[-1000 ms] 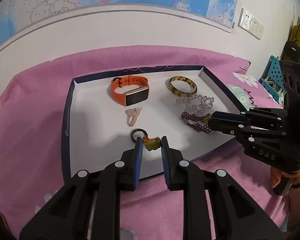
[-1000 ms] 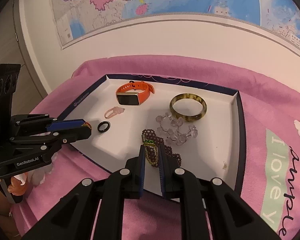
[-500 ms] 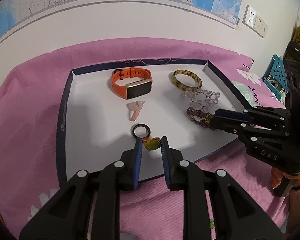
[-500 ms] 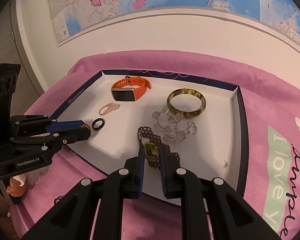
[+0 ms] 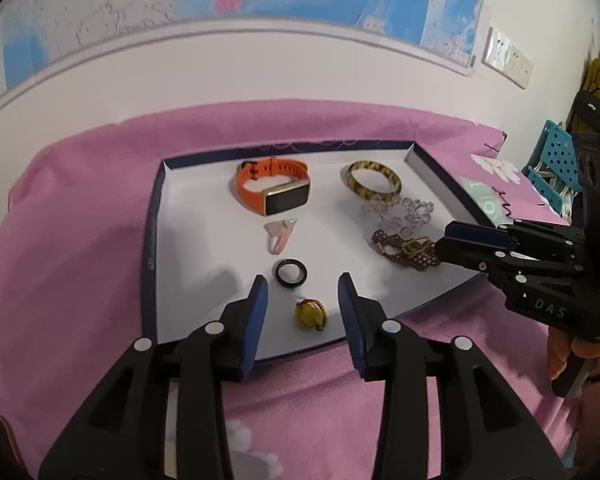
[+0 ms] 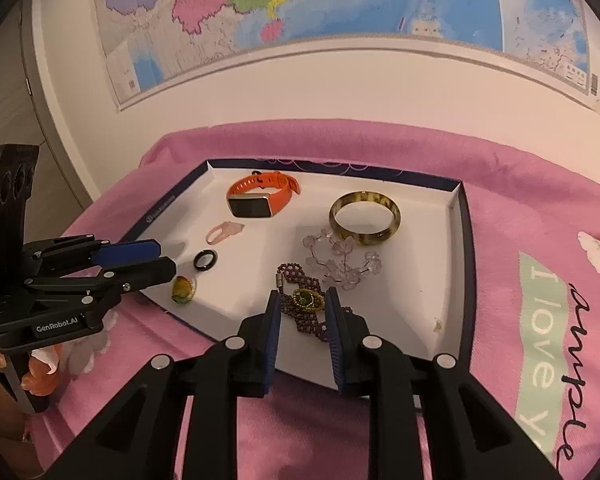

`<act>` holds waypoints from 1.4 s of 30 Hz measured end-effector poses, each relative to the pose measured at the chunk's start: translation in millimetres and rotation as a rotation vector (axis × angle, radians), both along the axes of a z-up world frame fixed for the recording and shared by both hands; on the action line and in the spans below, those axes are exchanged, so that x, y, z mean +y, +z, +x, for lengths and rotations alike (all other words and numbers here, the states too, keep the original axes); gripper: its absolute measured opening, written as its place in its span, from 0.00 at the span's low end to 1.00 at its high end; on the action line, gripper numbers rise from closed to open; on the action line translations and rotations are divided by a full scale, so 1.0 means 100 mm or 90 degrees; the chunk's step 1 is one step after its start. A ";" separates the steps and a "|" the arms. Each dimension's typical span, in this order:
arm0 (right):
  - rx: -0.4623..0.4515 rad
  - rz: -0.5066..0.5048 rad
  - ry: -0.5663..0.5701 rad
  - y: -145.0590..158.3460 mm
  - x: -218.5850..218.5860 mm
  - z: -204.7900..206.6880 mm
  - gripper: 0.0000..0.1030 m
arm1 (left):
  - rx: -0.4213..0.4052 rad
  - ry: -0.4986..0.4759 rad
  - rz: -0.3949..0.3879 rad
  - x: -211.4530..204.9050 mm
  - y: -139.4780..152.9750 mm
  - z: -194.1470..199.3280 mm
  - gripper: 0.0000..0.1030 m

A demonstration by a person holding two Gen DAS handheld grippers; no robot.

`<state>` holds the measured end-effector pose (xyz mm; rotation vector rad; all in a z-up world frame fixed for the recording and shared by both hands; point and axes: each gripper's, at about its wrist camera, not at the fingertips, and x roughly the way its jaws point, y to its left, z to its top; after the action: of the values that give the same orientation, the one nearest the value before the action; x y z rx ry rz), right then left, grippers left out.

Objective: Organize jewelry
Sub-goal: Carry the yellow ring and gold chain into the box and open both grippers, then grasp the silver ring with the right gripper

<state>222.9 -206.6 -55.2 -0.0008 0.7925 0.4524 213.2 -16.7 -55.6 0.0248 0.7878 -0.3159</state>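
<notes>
White tray (image 5: 204, 248) holds seven pieces. Left gripper (image 5: 300, 300), spread wide, straddles the yellow charm (image 5: 309, 314) at its 6 o'clock rim; right gripper (image 6: 300, 312), parted, flanks the green bracelet (image 6: 307, 299).

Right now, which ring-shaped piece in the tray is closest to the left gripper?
The small black ring, just beyond the left gripper. The amber bangle and orange watch lie toward the tray's far edge.

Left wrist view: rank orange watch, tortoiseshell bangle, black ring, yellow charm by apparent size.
1. orange watch
2. tortoiseshell bangle
3. black ring and yellow charm: look alike; the charm lies nearer the camera, so unranked.
</notes>
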 end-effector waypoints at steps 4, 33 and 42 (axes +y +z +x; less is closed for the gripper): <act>-0.009 0.010 -0.001 0.05 -0.03 -0.09 0.20 | -0.030 -0.002 0.008 0.01 0.10 -0.15 0.41; 0.040 -0.017 0.124 -0.19 0.30 -1.26 0.29 | -0.033 -0.059 0.041 0.06 -0.09 -1.08 0.48; 0.035 -0.054 0.123 -0.24 0.42 -1.29 0.28 | -0.026 -0.061 0.043 0.04 -0.13 -1.10 0.50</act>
<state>93.8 -164.4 -79.1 -0.1454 0.8687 0.6030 103.2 -12.7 -68.3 0.1318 0.7577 -0.3780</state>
